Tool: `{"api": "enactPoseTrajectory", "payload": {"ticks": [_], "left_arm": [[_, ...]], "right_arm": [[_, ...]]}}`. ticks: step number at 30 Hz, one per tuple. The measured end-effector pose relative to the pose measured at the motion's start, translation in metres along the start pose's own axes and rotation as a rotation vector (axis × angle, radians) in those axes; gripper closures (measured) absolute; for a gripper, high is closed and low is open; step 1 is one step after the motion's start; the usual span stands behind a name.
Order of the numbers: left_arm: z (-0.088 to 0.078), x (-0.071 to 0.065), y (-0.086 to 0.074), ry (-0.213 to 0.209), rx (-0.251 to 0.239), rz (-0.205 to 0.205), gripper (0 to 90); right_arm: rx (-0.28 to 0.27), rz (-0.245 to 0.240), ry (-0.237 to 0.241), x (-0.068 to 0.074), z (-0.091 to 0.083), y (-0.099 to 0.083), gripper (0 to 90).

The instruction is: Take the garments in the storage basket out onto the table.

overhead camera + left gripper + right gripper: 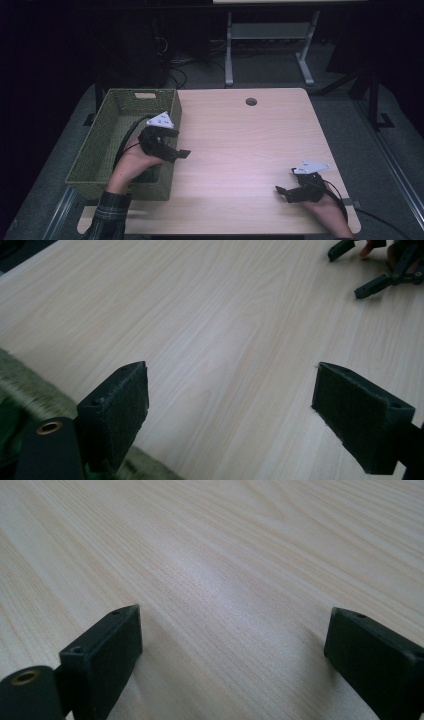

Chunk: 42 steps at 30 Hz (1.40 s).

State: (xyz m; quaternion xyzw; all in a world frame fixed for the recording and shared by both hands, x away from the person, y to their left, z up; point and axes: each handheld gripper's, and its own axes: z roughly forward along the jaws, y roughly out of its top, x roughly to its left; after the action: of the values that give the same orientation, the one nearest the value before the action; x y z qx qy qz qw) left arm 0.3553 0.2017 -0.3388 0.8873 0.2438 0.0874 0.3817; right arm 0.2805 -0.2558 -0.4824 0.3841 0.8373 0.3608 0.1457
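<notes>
1. Landmark: green woven basket (100,150), sitting on the left end of the light wooden table (250,145). All positions below are given relative to it.
2. Left gripper (184,153) hangs over the basket's right rim, jaws pointing away from the basket toward mid-table. Jaws released, wide apart, nothing between them; in the left gripper view (230,410) only bare wood shows between the pads, and the basket rim (30,385) sits at lower left.
3. Right gripper (281,192) is well apart from the basket, at the near right part of the table, low over the wood, jaws pointing back toward the basket. Also released and empty; the right gripper view (230,655) shows plain wood grain between the pads. It appears far off in the left gripper view as well (365,270).
4. Basket interior: dark; the hand and cable cover part of it. Contents cannot be told.
5. Judgement: no object is in hand, so the step looks like a rest or reset pose beside the basket, with the basket the nearest working thing.
6. To do it well: keep both sets of jaws spread; lift the left one clear of the rim before moving, so the trailing cable does not snag the weave or drag the basket.
7. Keep the right one low and steady, off the table edge.
</notes>
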Motion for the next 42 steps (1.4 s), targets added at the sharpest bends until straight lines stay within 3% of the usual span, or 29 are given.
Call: {"api": "enactPoseTrajectory", "payload": {"ticks": [5, 16, 19, 27, 42], "left_arm": [[-0.017, 0.008, -0.008, 0.028, -0.019, -0.031, 17.6], [-0.033, 0.021, -0.020, 0.060, -0.029, -0.065, 23.1], [-0.037, 0.029, -0.027, 0.106, -0.001, -0.076, 24.4], [-0.041, 0.043, -0.042, 0.149, 0.040, -0.105, 31.1], [-0.031, 0.065, -0.070, 0.165, 0.118, -0.168, 40.5]], "right_arm": [[0.000, 0.000, 0.000, 0.000, 0.000, 0.000, 8.1], [0.001, 0.001, 0.000, 0.000, 0.000, 0.000, 8.1], [0.000, 0.000, 0.000, 0.000, 0.000, 0.000, 8.1], [0.000, 0.000, 0.000, 0.000, 0.000, 0.000, 8.1], [0.000, 0.000, 0.000, 0.000, 0.000, 0.000, 8.1]]}}
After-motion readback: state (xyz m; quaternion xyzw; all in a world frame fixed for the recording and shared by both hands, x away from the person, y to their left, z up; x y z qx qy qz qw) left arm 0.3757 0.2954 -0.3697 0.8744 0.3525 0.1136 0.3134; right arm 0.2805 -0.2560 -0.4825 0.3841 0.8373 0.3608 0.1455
